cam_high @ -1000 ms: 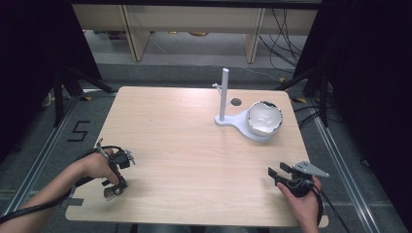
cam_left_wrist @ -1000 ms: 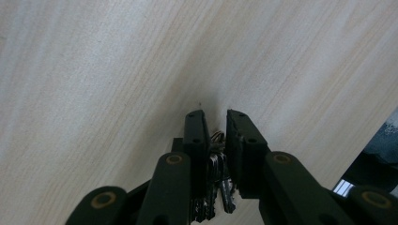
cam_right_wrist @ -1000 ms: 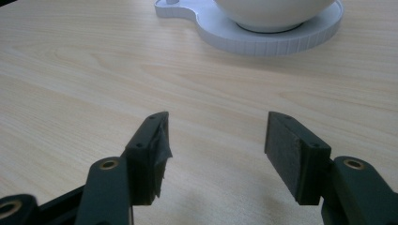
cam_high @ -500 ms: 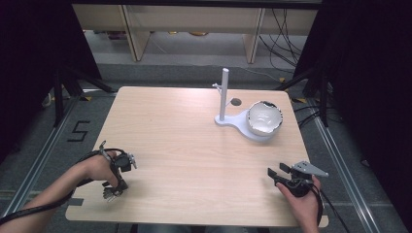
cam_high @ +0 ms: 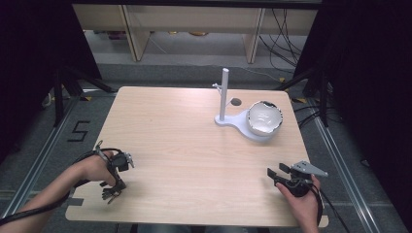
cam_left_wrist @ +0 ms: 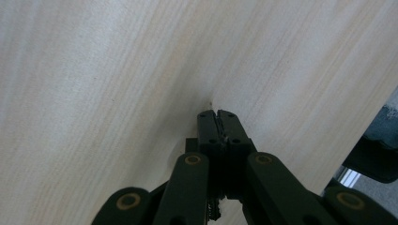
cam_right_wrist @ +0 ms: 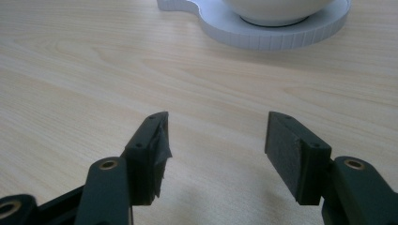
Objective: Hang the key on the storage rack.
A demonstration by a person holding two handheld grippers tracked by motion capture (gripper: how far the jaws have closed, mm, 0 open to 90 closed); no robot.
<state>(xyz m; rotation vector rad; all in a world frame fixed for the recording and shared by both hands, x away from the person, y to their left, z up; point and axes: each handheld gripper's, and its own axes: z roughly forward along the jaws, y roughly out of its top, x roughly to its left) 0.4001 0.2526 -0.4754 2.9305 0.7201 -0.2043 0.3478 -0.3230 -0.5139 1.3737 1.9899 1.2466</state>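
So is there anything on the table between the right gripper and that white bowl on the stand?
Nothing visible. The right gripper sits near the table's front right corner with its jaws open, and bare wooden table runs from it up to the white bowl on its white stand. The stand's post is off to the left.

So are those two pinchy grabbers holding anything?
No, nothing. The left gripper is shut with nothing between its jaws, over bare table. The right gripper is open and empty.
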